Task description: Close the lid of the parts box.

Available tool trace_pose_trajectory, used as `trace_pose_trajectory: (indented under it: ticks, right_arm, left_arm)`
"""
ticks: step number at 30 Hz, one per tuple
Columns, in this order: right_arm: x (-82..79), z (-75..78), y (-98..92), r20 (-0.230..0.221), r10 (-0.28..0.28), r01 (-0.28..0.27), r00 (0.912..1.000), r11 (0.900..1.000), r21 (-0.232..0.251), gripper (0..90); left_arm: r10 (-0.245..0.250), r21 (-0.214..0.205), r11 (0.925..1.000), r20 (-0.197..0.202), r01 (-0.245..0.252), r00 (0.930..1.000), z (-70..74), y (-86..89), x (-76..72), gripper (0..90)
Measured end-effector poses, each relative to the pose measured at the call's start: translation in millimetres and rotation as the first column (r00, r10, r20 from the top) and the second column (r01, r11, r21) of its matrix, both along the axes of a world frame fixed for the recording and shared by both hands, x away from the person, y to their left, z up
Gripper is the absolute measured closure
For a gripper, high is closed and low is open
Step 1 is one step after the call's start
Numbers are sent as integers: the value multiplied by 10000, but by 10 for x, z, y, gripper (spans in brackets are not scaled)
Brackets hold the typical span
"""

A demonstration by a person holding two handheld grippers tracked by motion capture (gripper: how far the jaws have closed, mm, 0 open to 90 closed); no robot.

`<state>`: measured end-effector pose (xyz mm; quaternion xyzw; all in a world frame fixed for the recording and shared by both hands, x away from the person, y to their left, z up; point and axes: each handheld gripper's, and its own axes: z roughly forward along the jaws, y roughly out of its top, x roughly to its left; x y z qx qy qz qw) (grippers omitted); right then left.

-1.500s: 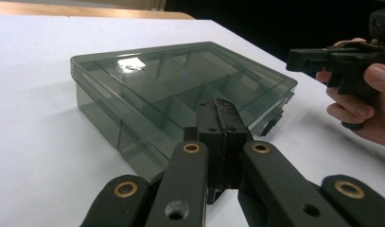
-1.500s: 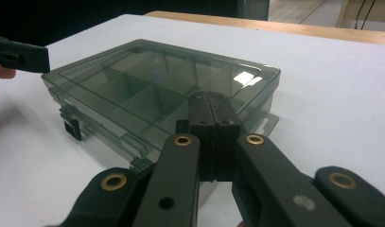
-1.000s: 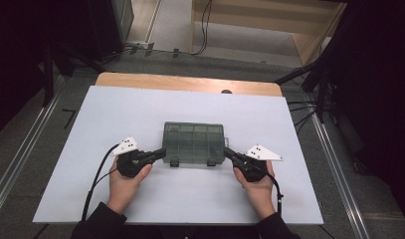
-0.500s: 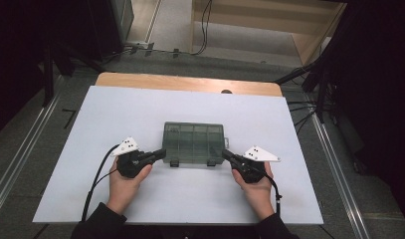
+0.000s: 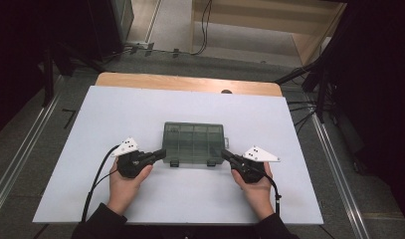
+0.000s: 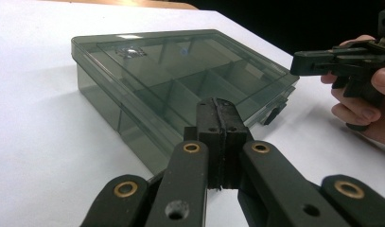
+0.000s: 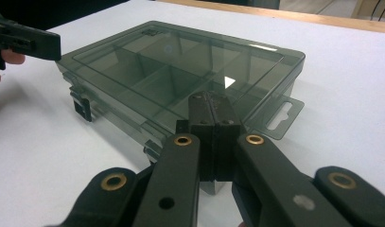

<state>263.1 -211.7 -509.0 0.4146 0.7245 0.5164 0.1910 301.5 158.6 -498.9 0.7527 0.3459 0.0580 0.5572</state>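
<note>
High view showed a smoky, see-through compartment box (image 5: 194, 143) lying flat near the middle of the white tabletop (image 5: 115, 114), its lid down and its two dark latches on the edge nearest the person. A wooden strip (image 5: 187, 82) ran along the far edge of that tabletop.

The left hand-held gripper (image 5: 161, 153) lay low at the box's near left corner, its tip at or just beside the wall; whether it touched could not be told from above. Its jaws were pressed flat together with nothing between them, as the left gripper view confirmed, where the closed tip (image 6: 220, 123) stood in front of the box's corner (image 6: 180, 90). A grey three-cornered plate sat on its top and a black cable trailed back past the left hand (image 5: 124, 184).

The right hand-held gripper (image 5: 225, 155) mirrored it at the near right corner, beside the box's hang tab (image 7: 281, 117). Its jaws were likewise fully together and empty, their tip (image 7: 212, 118) just short of the box's wall in the right gripper view. The right hand (image 5: 257, 186) rested on the tabletop behind it.

Inside the box, dividers marked off several compartments.
</note>
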Motion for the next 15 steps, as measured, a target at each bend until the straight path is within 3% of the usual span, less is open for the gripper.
trace_pose_trajectory:
  ticks: [5, 6, 7, 9, 15]
  right_arm:
    - [-8, -2, 18, 134, -17, 19, 9999, 9999, -163, 876]
    - [-8, -3, 18, 120, -19, 21, 9999, 9999, -169, 877]
    - [2, -16, 29, -82, 21, -25, 10000, 9991, -420, 877]
    - [-5, -49, 37, 65, 147, -145, 9999, 9996, -240, 877]
    - [-5, -35, 42, -2, 120, -120, 9999, 9995, -309, 876]
  left_arm:
    - [48, 18, 10000, 4, -48, 10000, -4, -1, -1, 895]
    - [145, 349, 9993, -129, -140, 9998, -23, -18, 6, 895]
    - [100, 177, 9998, -161, -97, 9998, -40, -12, 9, 895]
    - [172, 239, 9996, -150, -168, 9997, -30, -19, 7, 895]
    - [60, 115, 9999, -186, -58, 9998, -38, -10, 11, 894]
